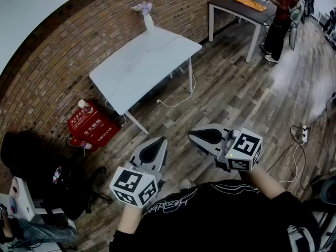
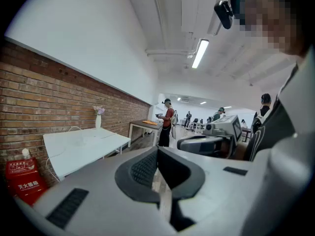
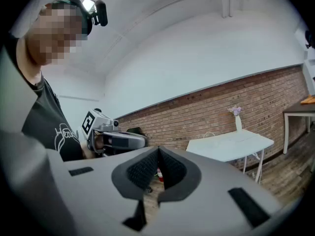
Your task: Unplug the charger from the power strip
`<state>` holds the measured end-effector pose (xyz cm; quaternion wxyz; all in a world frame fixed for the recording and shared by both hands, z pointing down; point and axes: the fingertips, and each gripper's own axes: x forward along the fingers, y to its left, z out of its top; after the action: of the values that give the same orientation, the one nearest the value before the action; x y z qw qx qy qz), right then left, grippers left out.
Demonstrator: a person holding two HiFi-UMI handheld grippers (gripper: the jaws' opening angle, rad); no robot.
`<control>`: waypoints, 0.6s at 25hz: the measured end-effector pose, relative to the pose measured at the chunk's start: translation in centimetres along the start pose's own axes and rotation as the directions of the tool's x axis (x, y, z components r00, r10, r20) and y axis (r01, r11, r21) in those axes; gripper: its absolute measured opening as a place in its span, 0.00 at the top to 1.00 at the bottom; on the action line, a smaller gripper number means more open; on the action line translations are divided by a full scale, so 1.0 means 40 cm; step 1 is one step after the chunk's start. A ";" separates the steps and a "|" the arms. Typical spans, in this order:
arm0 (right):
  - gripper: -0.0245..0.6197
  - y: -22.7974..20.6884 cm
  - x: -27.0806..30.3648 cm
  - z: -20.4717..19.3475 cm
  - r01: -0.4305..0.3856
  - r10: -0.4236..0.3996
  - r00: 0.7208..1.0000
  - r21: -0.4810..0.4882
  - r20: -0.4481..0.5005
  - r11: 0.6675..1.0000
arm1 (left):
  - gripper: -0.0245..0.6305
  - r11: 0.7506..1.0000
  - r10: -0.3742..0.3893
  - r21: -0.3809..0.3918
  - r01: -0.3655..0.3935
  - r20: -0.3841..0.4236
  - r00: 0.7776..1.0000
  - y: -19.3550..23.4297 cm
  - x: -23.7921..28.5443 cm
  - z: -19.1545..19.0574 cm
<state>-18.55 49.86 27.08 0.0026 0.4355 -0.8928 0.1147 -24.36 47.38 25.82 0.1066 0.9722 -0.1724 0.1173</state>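
Both grippers are held in the air before the person's chest, above the wooden floor (image 1: 236, 88). The left hand-held gripper (image 1: 160, 141) is clenched, jaws together w/ nothing btw them; its own view shows the same. The right hand-held gripper (image 1: 192, 134) is also clenched and empty. Its tip points toward the left one, and the two tips are near but not touching.

The power strip (image 1: 303, 134), white, lies on the floor at the far right, well apart from both grippers. Whether a charger sits in it is too small to tell.

A white tabletop (image 1: 142, 62) stands by the brick wall (image 1: 63, 51), w/ a white vase (image 1: 148, 21) of pale flowers at its far corner. A white cable (image 1: 181, 104) lies on the floor just beside the table legs. A red box (image 1: 92, 124) sits on the floor near the wall, left of that table. At top right is a dark tabletop (image 1: 231, 5) w/ an orange item (image 1: 251, 3) on it, and a standing person (image 1: 281, 14) next to it.
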 end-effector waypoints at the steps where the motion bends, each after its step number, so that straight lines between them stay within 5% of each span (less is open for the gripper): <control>1: 0.97 0.003 0.009 0.011 -0.002 0.002 1.000 0.004 0.005 1.000 | 0.96 1.000 -0.001 0.000 0.001 0.000 1.000 0.008 0.000 0.003; 15: 0.97 -0.035 0.132 0.048 0.048 -0.048 0.999 -0.009 0.015 0.999 | 0.96 1.000 -0.013 0.015 0.013 0.010 1.000 0.138 -0.012 0.032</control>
<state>-20.54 44.53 26.04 0.0010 0.4574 -0.8827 0.1073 -26.53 42.13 25.42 0.0991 0.9746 -0.1658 0.1128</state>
